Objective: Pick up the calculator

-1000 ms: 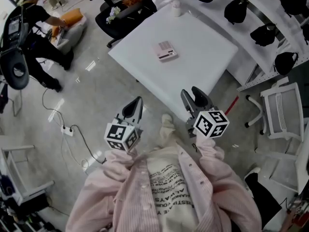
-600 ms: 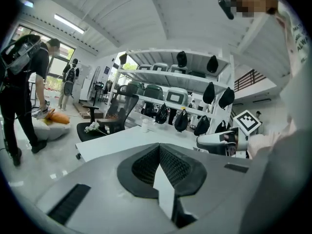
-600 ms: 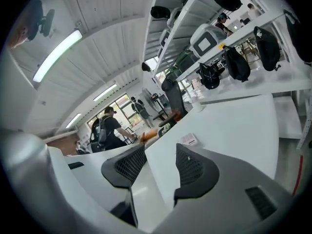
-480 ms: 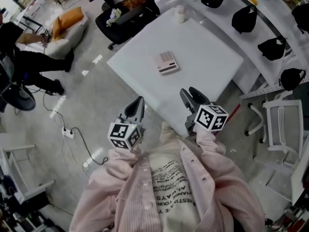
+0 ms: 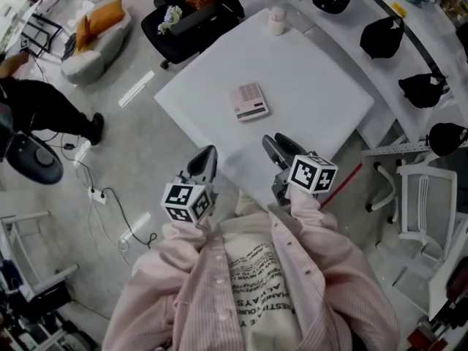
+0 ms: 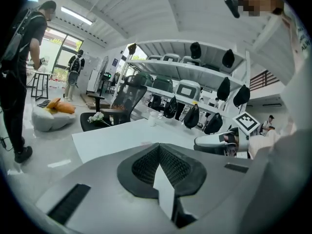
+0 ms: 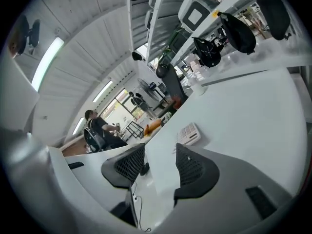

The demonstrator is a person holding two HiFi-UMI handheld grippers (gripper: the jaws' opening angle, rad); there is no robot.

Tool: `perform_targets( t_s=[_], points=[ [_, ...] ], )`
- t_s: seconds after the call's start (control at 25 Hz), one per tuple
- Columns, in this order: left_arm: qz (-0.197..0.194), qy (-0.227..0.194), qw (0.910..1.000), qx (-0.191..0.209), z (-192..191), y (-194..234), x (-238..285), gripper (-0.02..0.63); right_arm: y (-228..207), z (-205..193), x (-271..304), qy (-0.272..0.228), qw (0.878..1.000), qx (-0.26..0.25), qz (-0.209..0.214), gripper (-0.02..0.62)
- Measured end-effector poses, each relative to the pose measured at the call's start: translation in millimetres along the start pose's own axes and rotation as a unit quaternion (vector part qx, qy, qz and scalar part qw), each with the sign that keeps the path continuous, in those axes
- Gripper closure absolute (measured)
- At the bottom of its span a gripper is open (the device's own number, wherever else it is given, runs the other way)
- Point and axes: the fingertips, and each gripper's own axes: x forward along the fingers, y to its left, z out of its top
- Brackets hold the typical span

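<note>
The calculator [image 5: 249, 101] is pale pink with rows of keys and lies flat near the middle of the white table [image 5: 322, 86]. It also shows in the right gripper view as the calculator [image 7: 189, 133], beyond the jaws. My right gripper [image 5: 281, 146] is open and empty over the table's near edge, a short way from the calculator. My left gripper [image 5: 205, 158] is shut and empty, hanging over the floor just off the table's near-left edge. In its own view the left gripper [image 6: 160, 149] points across the table top. The right gripper [image 7: 161, 154] shows a clear gap between its pads.
A white cup [image 5: 276, 20] stands at the table's far corner. A black office chair [image 5: 186, 17] holding flowers is behind the table. Black bags [image 5: 380, 35] sit along a white bench at right. A white chair [image 5: 424, 196] stands at right. A power strip [image 5: 95, 194] lies on the floor.
Both grippers have come closer to the table, and the right one now reaches over its near edge. The person at left has moved further out of view.
</note>
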Motion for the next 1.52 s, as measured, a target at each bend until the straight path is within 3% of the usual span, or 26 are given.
perform_targets(
  t_s=[0.64, 1.04, 1.52],
  points=[
    [-0.001, 0.077, 0.9969, 0.017, -29, 28, 66, 0.604, -54, -14, 77, 0.039, 0.994, 0.095, -0.025, 0.408],
    [-0.020, 0.111, 0.9936, 0.008, -51, 45, 97, 0.604, -77, -25, 118, 0.035, 0.983, 0.173, -0.048, 0.408],
    [-0.045, 0.119, 0.9919, -0.002, -50, 46, 119, 0.604, -92, -29, 141, 0.032, 0.968, 0.244, -0.058, 0.408]
  ],
)
